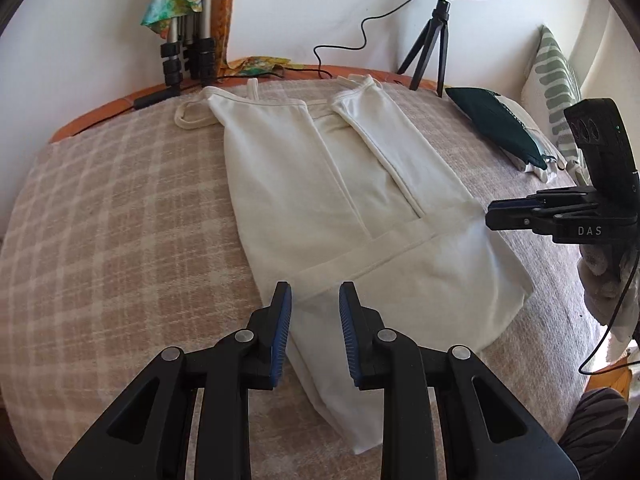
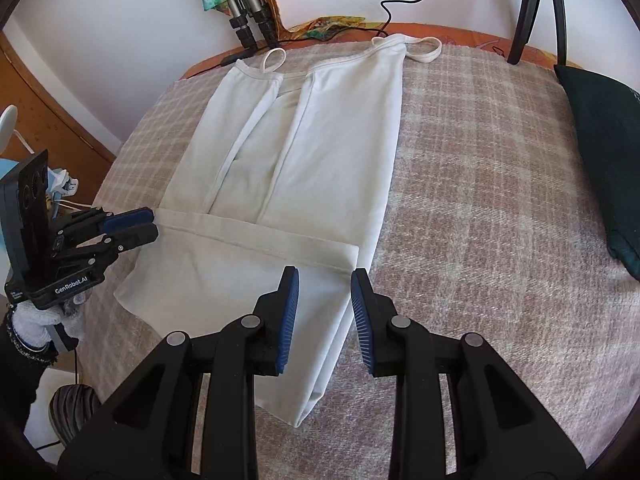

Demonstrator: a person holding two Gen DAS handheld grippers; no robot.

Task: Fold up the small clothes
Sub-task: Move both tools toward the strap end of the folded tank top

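White strappy top [image 1: 304, 184] lies flat on the checked blanket [image 1: 120, 208] covering the bed, straps toward the far edge by the wall, both long sides folded in over the middle, hem end folded up across the body near the front edge. Blanket beige-and-cream plaid, orange cover showing along its far edge. Dark green cushion [image 1: 500, 124] rests at the right far corner, a green-striped pillow [image 1: 556, 76] behind it. Ring light on a small black tripod [image 1: 432, 48] stands at the far edge; a bundle of tripod legs [image 1: 192, 52] with a patterned scarf leans against the wall at the far left corner. Left gripper [image 1: 315, 292] hovers over the folded hem at its left end, blue-padded fingers [image 1: 282, 316] spread, nothing between them. Right gripper [image 2: 325, 280] sits over the hem's right end, fingers [image 2: 362, 312] likewise spread, cloth beneath but not pinched. Contact with the fabric cannot be judged.
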